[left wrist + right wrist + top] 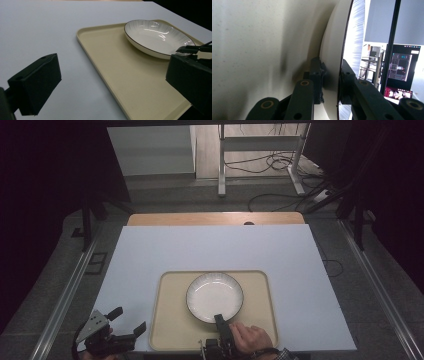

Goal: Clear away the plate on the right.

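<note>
A wide table point(220, 245) covered by a pale bluish-white sheet fills the middle of the high view, with a strip of bare wood showing at its far edge. Beyond it lie grey floor, the metal legs of another desk point(260, 165) and loose black cables point(280, 162); dark curtains hang on both sides. On the near half of the table sits a cream rectangular tray point(172, 320) with rounded corners and a low raised rim. Inside the tray, toward its far side and about centred, rests a shallow white plate point(212, 292) with fine ribbed lines around its inner wall and a thin dark edge. Nothing else lies on the tray or the sheet, so the way to the plate is unblocked from every side. The right hand-held gripper point(219, 320) comes in from the bottom edge, a hand point(250, 337) wrapped around it, and its jaws are clamped on the near rim of the plate; in the right gripper view one jaw sits under the plate's outer wall and the other presses on the ribbed inside, with the plate turned sideways in that picture. The left hand-held gripper point(131, 320) waits off the tray's near left corner, over the table's edge, jaws spread wide apart and holding nothing, pointed toward the tray.
</note>
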